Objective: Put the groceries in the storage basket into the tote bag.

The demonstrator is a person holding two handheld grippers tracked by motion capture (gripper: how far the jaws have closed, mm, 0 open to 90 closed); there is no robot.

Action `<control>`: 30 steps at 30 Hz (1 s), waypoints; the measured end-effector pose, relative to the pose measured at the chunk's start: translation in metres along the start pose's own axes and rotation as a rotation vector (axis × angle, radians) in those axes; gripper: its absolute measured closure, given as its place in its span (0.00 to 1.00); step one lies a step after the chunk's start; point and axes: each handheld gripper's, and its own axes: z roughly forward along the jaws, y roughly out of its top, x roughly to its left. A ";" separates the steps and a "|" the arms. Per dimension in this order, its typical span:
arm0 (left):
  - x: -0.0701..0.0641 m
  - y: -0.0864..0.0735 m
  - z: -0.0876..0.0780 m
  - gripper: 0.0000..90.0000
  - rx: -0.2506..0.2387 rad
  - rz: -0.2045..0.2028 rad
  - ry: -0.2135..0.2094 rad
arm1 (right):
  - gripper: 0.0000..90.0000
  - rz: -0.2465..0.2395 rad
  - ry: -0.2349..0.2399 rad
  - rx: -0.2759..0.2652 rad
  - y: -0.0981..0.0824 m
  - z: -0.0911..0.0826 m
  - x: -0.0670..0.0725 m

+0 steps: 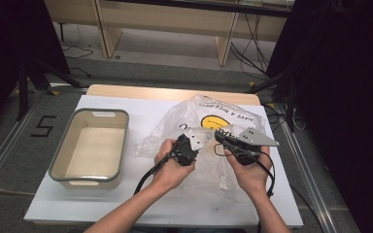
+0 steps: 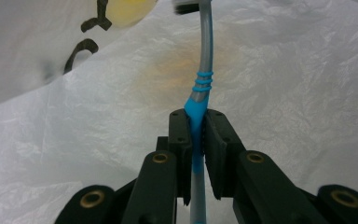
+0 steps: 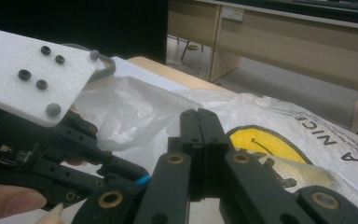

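1. Black jaws of the left gripper (image 2: 193, 135) sit right up front in the left gripper view, pinching a toothbrush (image 2: 204, 84) by its blue rubbery grip; the grey, see-through neck curves up and away from the jaws, and the head is cut off at the top edge.
2. Behind the brush is a crinkly white plastic bag (image 2: 284, 93), thin and wrinkled, with black lettering and a yellow patch up top.
3. Right gripper (image 3: 199, 135) has its jaws pressed together; can't tell if anything's between them; it hovers over the same bag (image 3: 135, 105), near the yellow smiley print.
4. From the high view, both hands (image 1: 171, 167) (image 1: 250, 171) hold the grippers close together over the bag on the white table (image 1: 141, 204).
5. Off to the left sits a rounded rectangular beige tub with a grey rim (image 1: 62, 145), well apart from the bag.
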 end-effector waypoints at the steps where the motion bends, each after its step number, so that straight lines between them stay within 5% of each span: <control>1: 0.000 0.000 0.001 0.90 -0.003 -0.006 0.000 | 1.00 -0.002 0.000 0.000 0.000 0.000 0.000; 16: -0.005 -0.003 0.017 0.88 0.016 0.029 0.006 | 1.00 0.005 -0.007 -0.009 0.000 0.000 -0.001; 25: -0.008 -0.006 0.003 0.56 -0.032 0.044 -0.016 | 1.00 0.004 -0.006 0.000 -0.002 0.001 -0.001; 30: -0.007 -0.014 -0.015 0.49 -0.056 0.035 -0.038 | 1.00 0.005 -0.007 0.001 -0.002 0.001 -0.001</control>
